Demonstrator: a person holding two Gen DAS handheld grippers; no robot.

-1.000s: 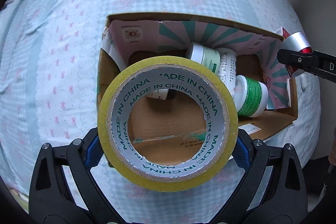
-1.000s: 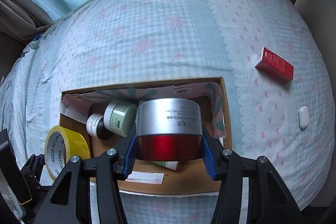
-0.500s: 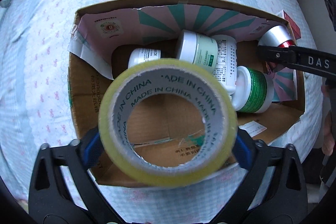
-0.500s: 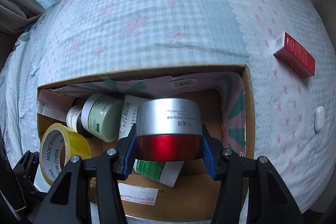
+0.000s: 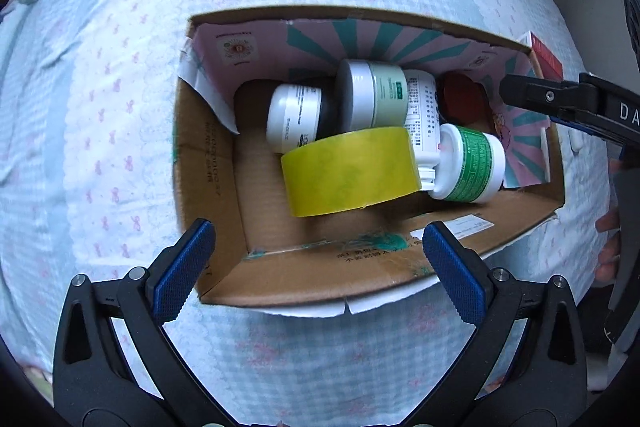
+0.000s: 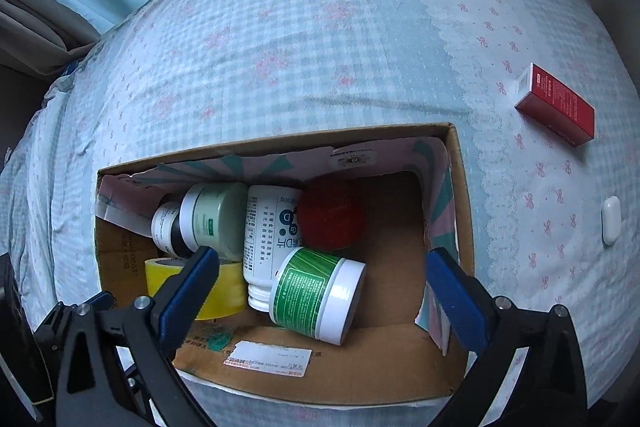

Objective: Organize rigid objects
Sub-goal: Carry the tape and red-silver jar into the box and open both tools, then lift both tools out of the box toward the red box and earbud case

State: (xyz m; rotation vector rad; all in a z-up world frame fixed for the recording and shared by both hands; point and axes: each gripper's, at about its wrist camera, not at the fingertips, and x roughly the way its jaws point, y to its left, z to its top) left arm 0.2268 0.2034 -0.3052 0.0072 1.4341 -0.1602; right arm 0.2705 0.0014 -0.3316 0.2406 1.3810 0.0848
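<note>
Bedspread (image 6: 320,47) carries the cardboard box (image 6: 462,195); only right view shows white case (image 6: 611,220). Left claw (image 5: 318,259) spread, empty; right claw (image 6: 324,283) opening, empty.

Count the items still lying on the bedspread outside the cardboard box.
2. A red carton lies beyond the box's far right corner, and a small white case lies nearer, off the box's right side. Others could lie out of view.
</note>
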